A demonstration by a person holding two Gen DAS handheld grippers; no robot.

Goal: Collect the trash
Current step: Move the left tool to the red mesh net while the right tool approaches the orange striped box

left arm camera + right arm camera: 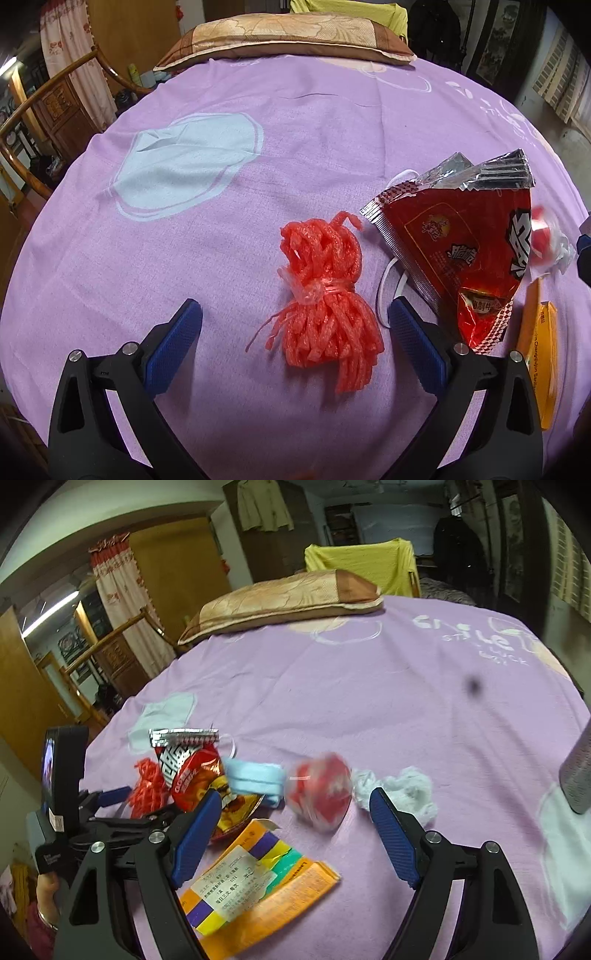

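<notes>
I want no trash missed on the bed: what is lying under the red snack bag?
A white strap or cord pokes out from under the red snack bag, on the purple sheet. What it belongs to is hidden under the bag.

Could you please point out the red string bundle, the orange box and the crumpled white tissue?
Red string bundle [327, 291], left wrist view, on its tied middle.
Orange box [258, 882], right wrist view, on its label.
Crumpled white tissue [404, 788], right wrist view, on its centre.

A red object [319, 788] in clear wrapping is smeared by motion blur in the right wrist view; possibly a plastic cup, but its kind cannot be told. In the left wrist view the orange box [543, 365] is cut off at the right edge. The blue mask [255, 779] is partly hidden behind the snack bag [195, 775].
</notes>
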